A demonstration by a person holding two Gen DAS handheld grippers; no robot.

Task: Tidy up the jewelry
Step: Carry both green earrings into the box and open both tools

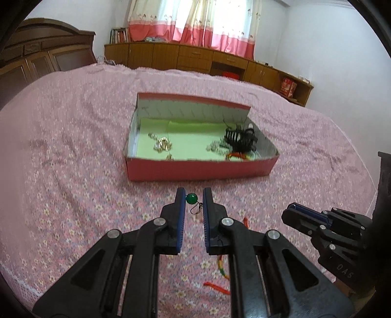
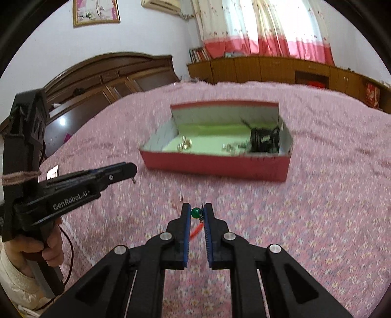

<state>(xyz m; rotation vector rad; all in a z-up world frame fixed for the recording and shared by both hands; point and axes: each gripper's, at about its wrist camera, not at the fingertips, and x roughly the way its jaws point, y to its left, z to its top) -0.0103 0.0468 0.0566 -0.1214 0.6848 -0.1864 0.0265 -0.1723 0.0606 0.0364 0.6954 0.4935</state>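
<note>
A red cardboard box with a green floor sits mid-bed, holding gold jewelry, pale beads and a black hair claw; it also shows in the right wrist view. My left gripper has a green bead pendant with a metal clasp between its fingertips; a red and green cord trails on the bed below. My right gripper is closed on a green bead pendant with a red cord. Each gripper shows in the other's view, the right gripper and the left gripper.
The pink flowered bedspread covers the whole work surface. A dark wooden headboard stands to the left. Low wooden cabinets and pink curtains line the far wall. A phone-like item lies near the left bed edge.
</note>
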